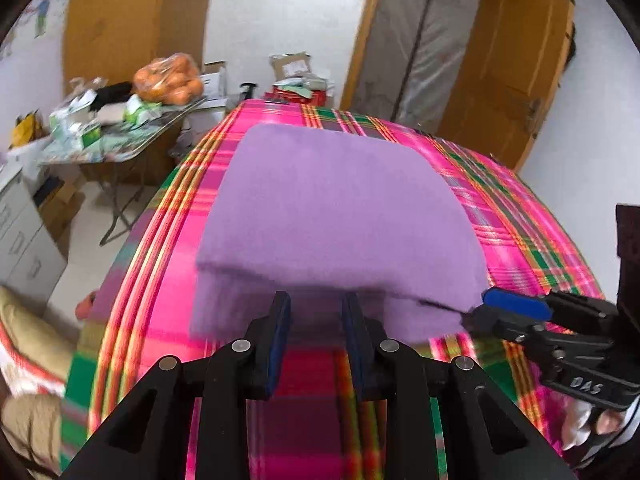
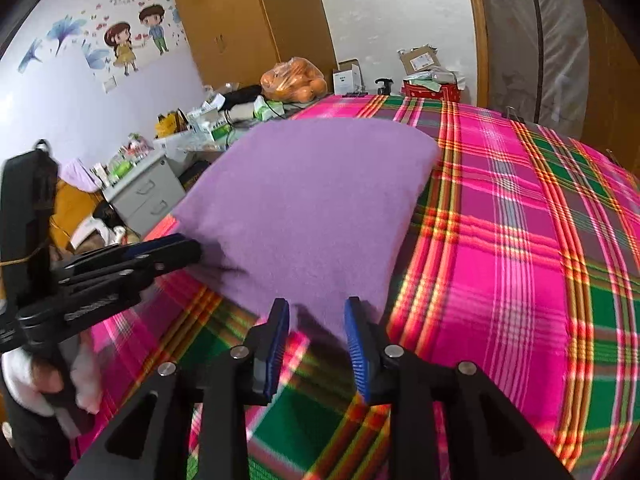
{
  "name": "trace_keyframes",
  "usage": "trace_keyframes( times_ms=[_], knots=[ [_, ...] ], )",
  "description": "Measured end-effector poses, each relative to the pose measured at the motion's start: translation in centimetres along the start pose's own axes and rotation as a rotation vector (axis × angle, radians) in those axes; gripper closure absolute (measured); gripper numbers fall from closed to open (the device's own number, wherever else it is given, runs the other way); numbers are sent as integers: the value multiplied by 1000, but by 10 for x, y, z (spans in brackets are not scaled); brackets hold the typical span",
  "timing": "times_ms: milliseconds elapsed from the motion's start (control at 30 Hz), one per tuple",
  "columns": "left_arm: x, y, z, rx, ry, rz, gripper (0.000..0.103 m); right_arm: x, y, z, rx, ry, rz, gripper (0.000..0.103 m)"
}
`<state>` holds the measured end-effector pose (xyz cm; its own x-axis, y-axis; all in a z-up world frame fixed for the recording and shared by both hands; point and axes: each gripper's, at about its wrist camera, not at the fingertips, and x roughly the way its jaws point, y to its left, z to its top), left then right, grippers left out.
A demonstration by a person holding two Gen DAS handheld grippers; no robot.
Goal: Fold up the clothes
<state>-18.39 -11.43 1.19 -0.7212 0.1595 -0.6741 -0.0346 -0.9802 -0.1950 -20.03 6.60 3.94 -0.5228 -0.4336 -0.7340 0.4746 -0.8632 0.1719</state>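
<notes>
A folded purple cloth [image 1: 332, 208] [image 2: 308, 208] lies flat on a table under a pink and green plaid cover [image 1: 520, 240] [image 2: 520, 260]. My left gripper [image 1: 316, 312] is open at the cloth's near edge, with nothing pinched between its blue pads. In the right wrist view the left gripper [image 2: 190, 245] touches the cloth's left side. My right gripper [image 2: 317, 316] is open too, and the cloth's near corner lies just beyond its fingertips. Seen from the left wrist, the right gripper [image 1: 476, 309] sits at the cloth's near right corner, with a hand [image 1: 592, 424] on its handle.
Left of the plaid table stands a cluttered folding table with a bag of oranges [image 1: 170, 80] [image 2: 294, 80]. A grey drawer cabinet [image 1: 20, 232] [image 2: 144, 196] stands beside it. A red box [image 2: 430, 90] sits past the far edge. A wooden door [image 1: 512, 72] is at the back right.
</notes>
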Motion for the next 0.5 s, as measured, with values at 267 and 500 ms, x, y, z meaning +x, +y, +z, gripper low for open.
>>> trace_keyframes(
  times_ms=[267, 500],
  knots=[
    [-20, -26, -33, 11, 39, 92, 76, -2, 11, -12, -41, 45, -68, 70],
    [-18, -29, -41, 22, 82, 157, 75, -5, 17, -20, -49, 55, -139, 69]
  ],
)
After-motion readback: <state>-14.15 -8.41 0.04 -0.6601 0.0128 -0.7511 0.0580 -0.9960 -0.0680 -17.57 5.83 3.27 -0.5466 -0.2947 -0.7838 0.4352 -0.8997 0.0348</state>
